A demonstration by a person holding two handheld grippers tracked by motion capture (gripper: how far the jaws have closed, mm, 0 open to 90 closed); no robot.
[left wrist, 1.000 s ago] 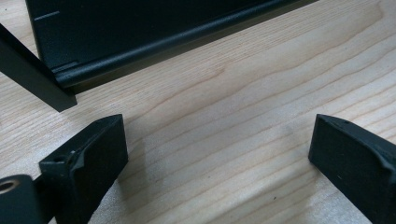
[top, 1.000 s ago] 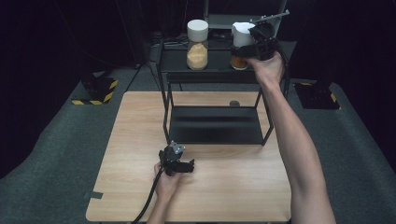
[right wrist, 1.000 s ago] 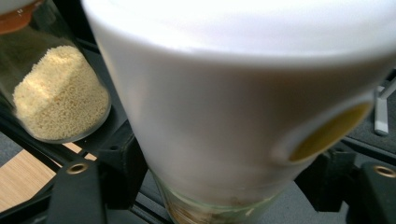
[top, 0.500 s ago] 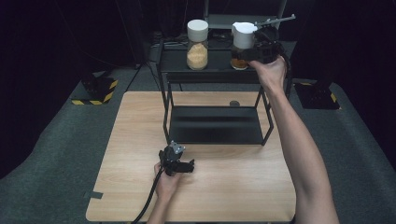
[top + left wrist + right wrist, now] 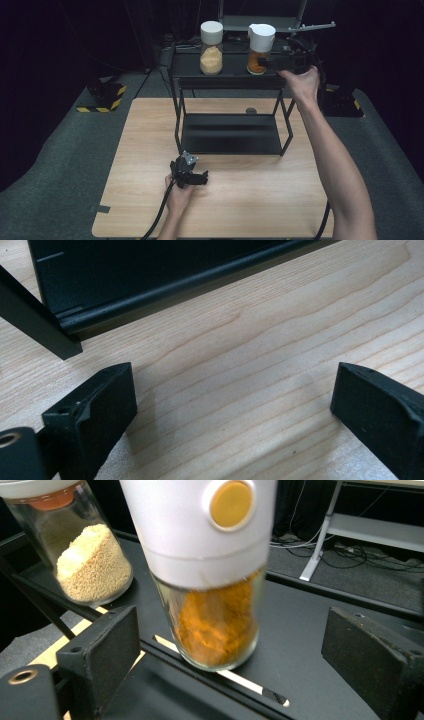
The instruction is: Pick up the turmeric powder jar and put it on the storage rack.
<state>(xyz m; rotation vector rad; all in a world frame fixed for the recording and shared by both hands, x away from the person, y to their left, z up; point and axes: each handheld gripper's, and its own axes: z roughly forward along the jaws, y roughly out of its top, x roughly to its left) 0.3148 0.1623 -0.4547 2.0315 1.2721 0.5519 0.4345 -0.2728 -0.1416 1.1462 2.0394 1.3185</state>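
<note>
reaching far across the wooden table (image 5: 150, 130), the right arm is stretched to the black rack's (image 5: 225, 82) top shelf, where the right gripper (image 5: 274, 61) has just been opening; its jaws flank the orange spice jar (image 5: 260, 42) without touching, probably. left gripper (image 5: 197, 177) rests low on the table, jaws spread, empty.

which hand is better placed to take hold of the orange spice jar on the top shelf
Right. The right gripper is up at the rack's top shelf, its jaws just opened, with the orange spice jar between them, untouched. The left gripper rests open low on the wooden table, far from it.
</note>
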